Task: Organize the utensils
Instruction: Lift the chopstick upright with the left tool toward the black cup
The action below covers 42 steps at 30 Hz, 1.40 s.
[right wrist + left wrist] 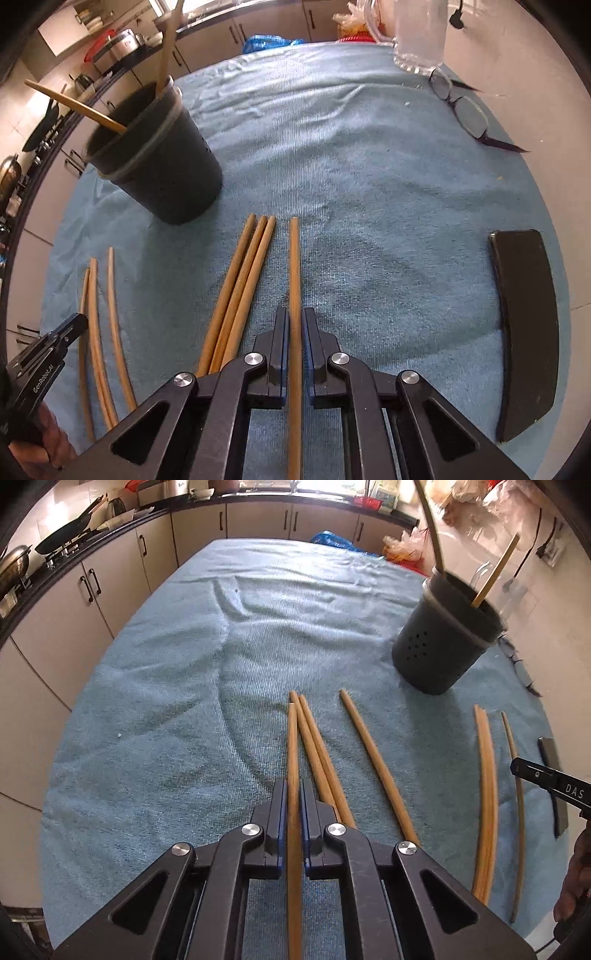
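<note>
both grippers are pinched tight: the left gripper (294, 794) and the right gripper (294, 321) each hold one slim, light-brown wooden chopstick (293, 746) over the blue towel (166, 701), near the dark holder (443, 635).

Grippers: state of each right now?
Left gripper: shut on a chopstick.
Right gripper: shut on another chopstick.

Tan wooden chopsticks (360, 760) on a ribbed teal-blue towel (184, 701); dark grey utensil holder (443, 642) dotted with holes; black glasses case (524, 325); beige cabinets (51, 627), black handles
</note>
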{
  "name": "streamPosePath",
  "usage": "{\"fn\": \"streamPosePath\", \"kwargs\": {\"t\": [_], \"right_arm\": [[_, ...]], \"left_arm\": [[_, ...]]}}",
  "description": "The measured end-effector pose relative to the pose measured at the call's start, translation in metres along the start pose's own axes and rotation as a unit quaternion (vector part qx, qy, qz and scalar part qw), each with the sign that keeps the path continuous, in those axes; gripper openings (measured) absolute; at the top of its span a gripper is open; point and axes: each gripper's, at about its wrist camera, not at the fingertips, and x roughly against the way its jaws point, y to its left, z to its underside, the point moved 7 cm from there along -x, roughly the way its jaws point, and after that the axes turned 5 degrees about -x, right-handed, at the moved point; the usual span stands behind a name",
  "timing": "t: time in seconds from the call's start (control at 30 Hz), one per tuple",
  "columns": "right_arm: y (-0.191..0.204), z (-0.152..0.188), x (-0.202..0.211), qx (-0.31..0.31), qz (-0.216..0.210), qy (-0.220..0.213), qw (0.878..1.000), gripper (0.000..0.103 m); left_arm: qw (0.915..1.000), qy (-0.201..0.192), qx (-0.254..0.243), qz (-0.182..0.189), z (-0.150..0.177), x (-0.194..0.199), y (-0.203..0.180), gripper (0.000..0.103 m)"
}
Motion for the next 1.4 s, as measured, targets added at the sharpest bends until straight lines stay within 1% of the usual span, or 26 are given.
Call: {"fn": "streamPosePath", "kwargs": {"t": [0.23,0.43,0.53,0.6,0.73,1.0,1.4], "right_arm": [[0.011,0.001,0.041,-0.004,-0.007,-0.063,0.998,0.007],[0.018,-0.001,0.074,-0.011,-0.017,-0.103,0.994,0.007],[0.027,-0.003,0.084,-0.011,-0.023,-0.116,0.993,0.007],[0.029,0.000,0.089,-0.012,-0.025,-0.121,0.992,0.007],[0.031,0.001,0.097,-0.018,-0.032,-0.128,0.991,0.007],[0.034,0.002,0.126,-0.024,-0.041,-0.164,0.985,0.007],[0.039,0.008,0.150,-0.028,-0.048,-0.196,0.979,0.007]], "left_arm": [[0.9991,-0.036,-0.002,0.021,-0.008,0.028,0.000,0.006],[0.9973,-0.062,0.000,0.039,-0.014,0.053,0.010,0.006],[0.9965,-0.071,0.004,0.044,-0.016,0.062,0.017,0.006],[0.9959,-0.072,0.011,0.052,-0.018,0.066,0.022,0.006],[0.9946,-0.084,0.021,0.056,-0.021,0.079,0.032,0.006],[0.9901,-0.126,0.009,0.061,-0.033,0.116,0.029,0.006],[0.9857,-0.155,-0.005,0.066,-0.039,0.147,0.027,0.006]]}}
